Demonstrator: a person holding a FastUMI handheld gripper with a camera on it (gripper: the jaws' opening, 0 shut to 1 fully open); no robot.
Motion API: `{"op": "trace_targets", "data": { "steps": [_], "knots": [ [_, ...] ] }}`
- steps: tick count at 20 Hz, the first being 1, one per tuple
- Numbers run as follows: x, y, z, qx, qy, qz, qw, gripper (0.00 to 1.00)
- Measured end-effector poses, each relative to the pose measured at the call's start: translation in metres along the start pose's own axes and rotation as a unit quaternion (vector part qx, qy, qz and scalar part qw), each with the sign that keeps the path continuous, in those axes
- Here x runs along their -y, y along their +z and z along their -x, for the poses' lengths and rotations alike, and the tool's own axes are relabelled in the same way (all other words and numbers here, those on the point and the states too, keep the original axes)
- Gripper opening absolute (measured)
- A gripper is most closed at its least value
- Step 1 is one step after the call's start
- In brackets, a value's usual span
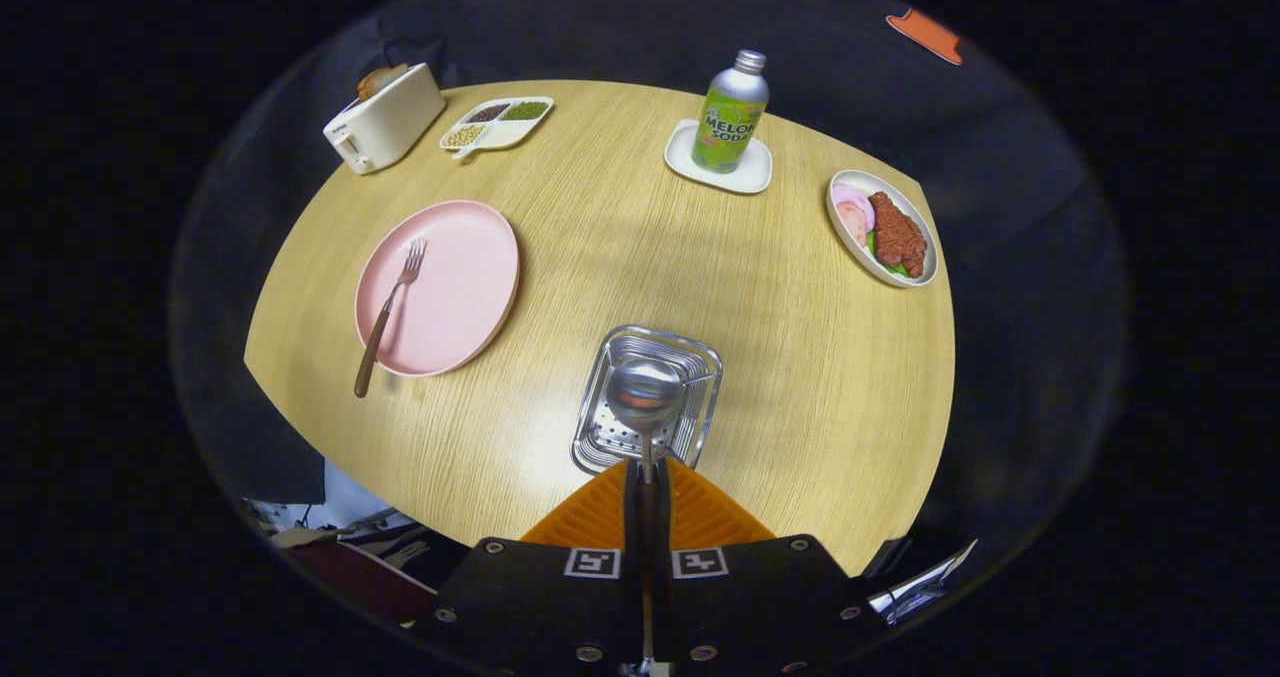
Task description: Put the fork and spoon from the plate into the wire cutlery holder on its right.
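Note:
My gripper (646,472) is shut on the handle of a metal spoon (645,397), whose bowl sticks out ahead of the fingertips. The spoon's bowl hangs over the open top of the wire cutlery holder (690,352), which stands on the wooden table just beyond the fingers. To the left of the holder lies the pink plate (450,287). A fork (390,312) with a brown handle rests on the plate, tines pointing away, its handle end reaching past the plate's near rim.
At the table's far side stand a white toaster (385,119), a divided dish of beans (497,122) and a green soda bottle (732,112) on a small white tray (762,169). A plate of meat (885,229) sits at the right.

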State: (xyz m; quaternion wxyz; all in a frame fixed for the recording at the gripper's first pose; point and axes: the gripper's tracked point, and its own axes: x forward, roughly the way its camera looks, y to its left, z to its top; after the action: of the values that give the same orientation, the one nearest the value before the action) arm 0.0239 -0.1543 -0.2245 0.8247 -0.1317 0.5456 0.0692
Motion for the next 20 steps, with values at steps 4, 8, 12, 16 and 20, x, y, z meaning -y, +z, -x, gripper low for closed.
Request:
{"op": "trace_targets", "data": {
  "steps": [4,8,12,16,20],
  "knots": [
    [0.001,-0.002,-0.014,-0.03,0.009,-0.002,1.0,0.04],
    [-0.002,-0.002,-0.023,-0.044,0.015,0.003,0.999,0.05],
    [-0.011,0.007,-0.022,-0.032,0.02,0.001,0.999,0.09],
    [-0.014,0.016,-0.01,-0.004,0.028,-0.022,0.999,0.13],
    [-0.017,0.031,0.005,0.043,0.024,-0.051,0.997,0.52]
  ]
}}
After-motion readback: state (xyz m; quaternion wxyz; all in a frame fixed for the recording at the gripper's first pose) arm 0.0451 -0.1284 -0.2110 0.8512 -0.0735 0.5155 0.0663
